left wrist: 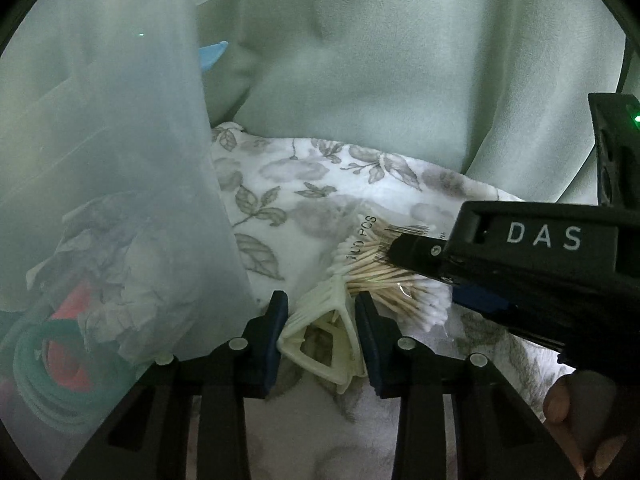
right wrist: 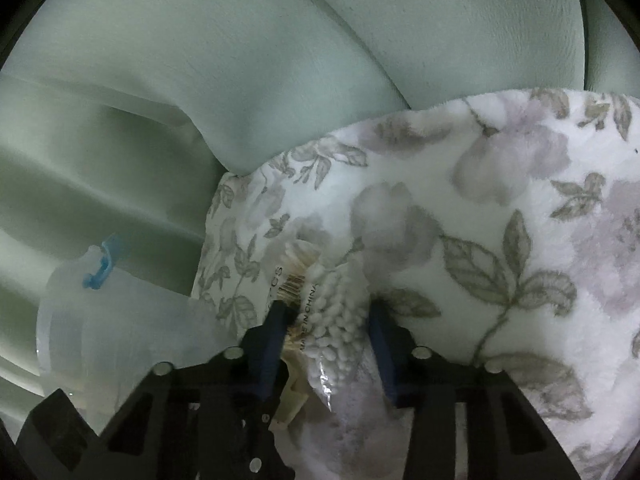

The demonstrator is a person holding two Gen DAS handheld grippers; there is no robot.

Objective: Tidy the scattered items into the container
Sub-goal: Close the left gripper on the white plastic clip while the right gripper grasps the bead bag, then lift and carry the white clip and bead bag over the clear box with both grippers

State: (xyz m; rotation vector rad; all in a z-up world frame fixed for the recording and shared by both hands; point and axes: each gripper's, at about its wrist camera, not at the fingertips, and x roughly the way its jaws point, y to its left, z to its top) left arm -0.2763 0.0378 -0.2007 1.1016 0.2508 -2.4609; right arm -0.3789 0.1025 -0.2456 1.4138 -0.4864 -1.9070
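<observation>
Your left claw (left wrist: 321,322) sits low over the white floral plush blanket (left wrist: 288,184), its blue-padded fingers (left wrist: 276,336) on either side of the cream plastic hair claw clip (left wrist: 320,340). The pads press against the clip's sides, so the claw is clamped on it. The clip lies on the blanket with its toothed end pointing away from you toward the swab pack, its long axis running roughly along the fingers.

Your right claw (right wrist: 328,328) reaches in from the right edge of the left wrist view, angled low and nearly level with the blanket. Its fingers (right wrist: 276,340) stand apart, straddling the clear plastic pack of wooden-stick cotton swabs (right wrist: 332,320) without squeezing it. One finger touches the pack's printed edge; the other stands just beside the far side.

The swab pack lies flat on the blanket just beyond the clip, touching it. Its sticks run crosswise in the left wrist view, white cotton tips bunched at both ends, with "PCS" and "MADE IN CHINA" printed on the wrapper beside a barcode.

The translucent frosted plastic container (left wrist: 120,160) stands just beside the left claw, at the blanket's edge. Through its wall you can see crumpled paper (left wrist: 120,280), a green ring (left wrist: 52,380) and something red (left wrist: 68,312). Its blue latch (right wrist: 102,264) shows in the right wrist view. Pale green cushions (left wrist: 380,60) rise behind the blanket.
</observation>
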